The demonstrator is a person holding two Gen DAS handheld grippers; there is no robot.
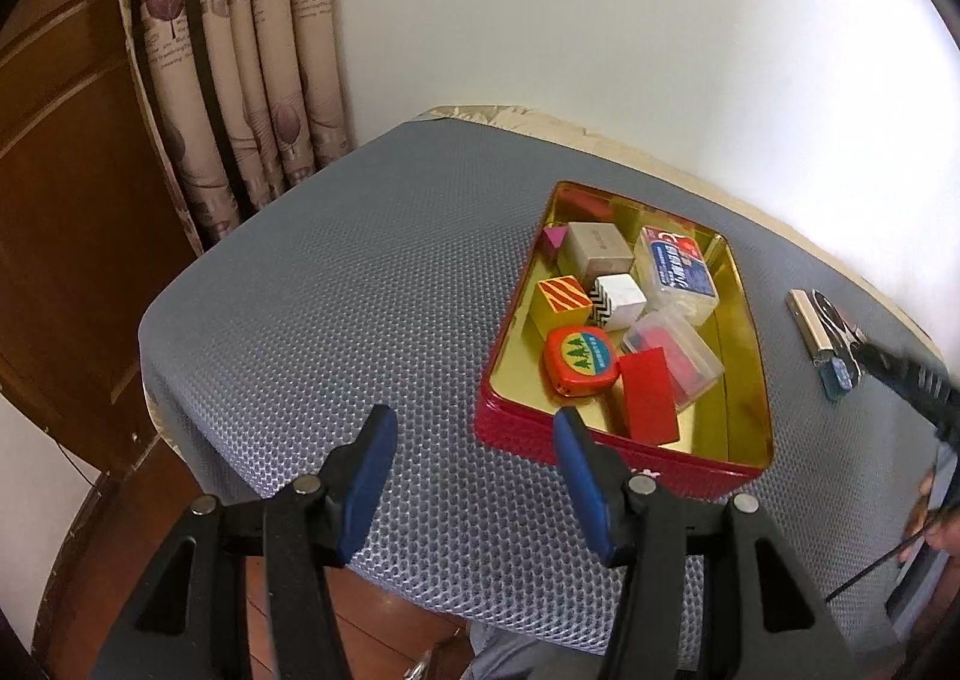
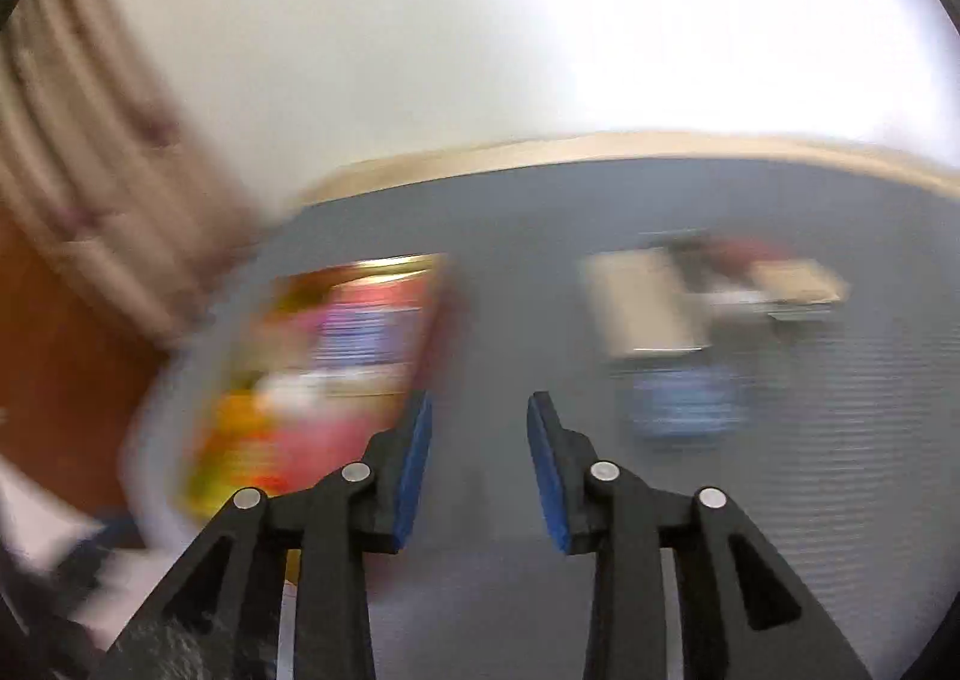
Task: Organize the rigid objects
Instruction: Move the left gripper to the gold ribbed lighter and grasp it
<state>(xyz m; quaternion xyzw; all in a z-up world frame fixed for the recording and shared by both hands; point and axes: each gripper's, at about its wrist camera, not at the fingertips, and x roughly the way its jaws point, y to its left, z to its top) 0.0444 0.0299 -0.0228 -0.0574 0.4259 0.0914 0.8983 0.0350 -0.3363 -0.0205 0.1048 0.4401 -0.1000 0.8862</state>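
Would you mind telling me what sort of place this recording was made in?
Most likely a room in a home, perhaps a bedroom. Leaf-printed curtains hang beside a wooden door, and the work surface is a grey mesh cushion holding a red tin of small household items.

I note a leaf-patterned curtain (image 1: 240,80) hanging beside a brown wooden door (image 1: 66,188), with a white wall (image 1: 600,20) behind.

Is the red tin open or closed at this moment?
Open. The red tin has no lid on it; its gold inside and the blocks, such as the red block, are in plain view.
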